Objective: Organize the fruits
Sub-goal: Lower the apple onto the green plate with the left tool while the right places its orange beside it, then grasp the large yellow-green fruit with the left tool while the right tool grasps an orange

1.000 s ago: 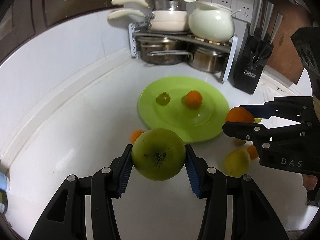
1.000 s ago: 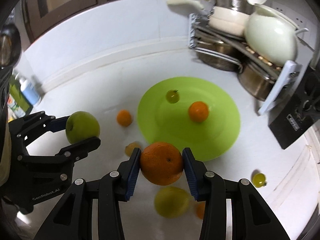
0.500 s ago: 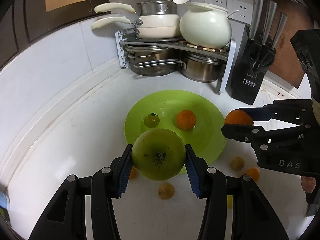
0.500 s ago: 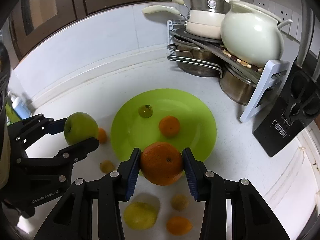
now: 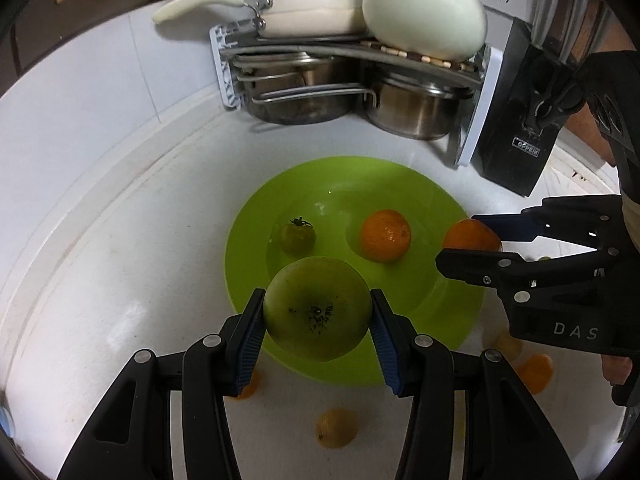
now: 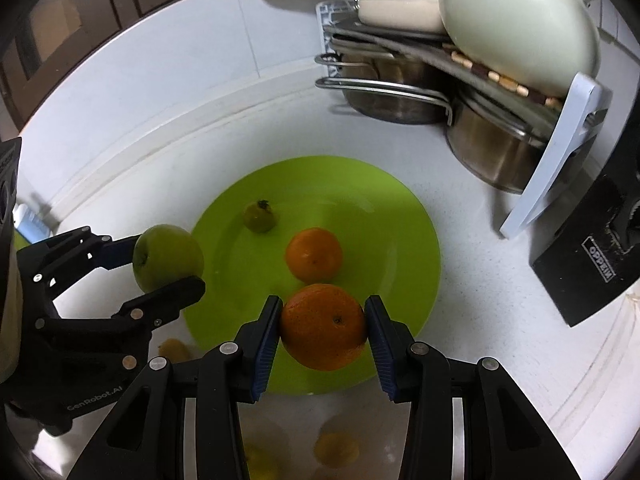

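Green apple [image 5: 317,314] clamped between the blue pads of the left gripper [image 5: 318,336], held above the near rim of a lime-green plate [image 5: 404,184]; in the right wrist view the same apple [image 6: 168,257] hangs over the plate's left edge [image 6: 208,240]. Large orange [image 6: 323,327] clamped in the jaws of the right gripper [image 6: 322,336], held over the near part of the plate; in the left wrist view this orange [image 5: 471,236] sits at the plate's right rim, in the right gripper [image 5: 476,246]. Both jaws are closed on their fruit, the pads pressing on either side.

Lying on the plate: a small green tomato [image 5: 297,235] with a dark stalk, left of centre, and a smaller orange [image 5: 385,235] just right of it, the two apart.

On the white surface [image 5: 120,280] beside the plate: a small yellowish fruit [image 5: 337,427] near the front rim, an orange fruit [image 5: 536,372] at right below the right gripper, and another orange one partly hidden behind the left finger [image 5: 246,344].

Background: a corner rack [image 5: 360,56] carrying steel pots, a cream pan and a white ceramic pot [image 5: 424,4]; a black knife block [image 5: 520,128] stands to its right.
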{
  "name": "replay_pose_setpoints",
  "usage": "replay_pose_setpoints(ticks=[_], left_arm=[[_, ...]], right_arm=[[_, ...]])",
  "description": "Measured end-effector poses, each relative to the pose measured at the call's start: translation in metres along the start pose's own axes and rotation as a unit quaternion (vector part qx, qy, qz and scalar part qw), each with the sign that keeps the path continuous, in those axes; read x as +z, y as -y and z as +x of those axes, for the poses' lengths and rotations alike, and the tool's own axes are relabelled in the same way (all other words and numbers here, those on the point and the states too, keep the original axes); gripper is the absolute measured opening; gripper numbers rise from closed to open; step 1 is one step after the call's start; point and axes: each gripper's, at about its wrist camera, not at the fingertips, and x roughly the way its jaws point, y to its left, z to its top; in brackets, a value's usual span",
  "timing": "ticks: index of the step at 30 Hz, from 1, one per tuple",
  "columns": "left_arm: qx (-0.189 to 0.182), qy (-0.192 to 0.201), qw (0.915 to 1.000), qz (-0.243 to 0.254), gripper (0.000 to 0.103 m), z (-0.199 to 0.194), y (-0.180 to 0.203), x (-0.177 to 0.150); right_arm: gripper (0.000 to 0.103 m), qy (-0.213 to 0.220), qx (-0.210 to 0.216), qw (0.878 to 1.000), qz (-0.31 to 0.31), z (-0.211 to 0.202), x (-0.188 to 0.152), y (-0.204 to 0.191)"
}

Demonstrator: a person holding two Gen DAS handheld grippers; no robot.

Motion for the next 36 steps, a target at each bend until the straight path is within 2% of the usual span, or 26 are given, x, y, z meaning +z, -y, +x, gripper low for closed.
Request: replay_pose_setpoints(ticks=[17,20,24,36], left_arm=[[-0.006,-0.028,0.9996,0.001,0.050,0.028,-0.002,0.001],[-0.003,-0.017,0.9998,0.005,0.052,0.024,0.000,0.001],[0.005,-0.006,1.0000,0.005,0.057,0.015,-0.001,0.002],[0.008,0.035,0.9993,0.005,0.064,-0.030,0.001,-0.005]], right_arm=[[0.043,-0.021,0.004,1.000,0.005,0.028,0.001,0.008],[0.044,-0.022,0.006,1.000,0.013,0.030,0.000,0.010],[0.054,-0.014,0.010,1.000,0.020,0.025,-0.001,0.011],[0.054,0.031,-0.014,0.999,0.019,-0.020,-0.012,0.003]])
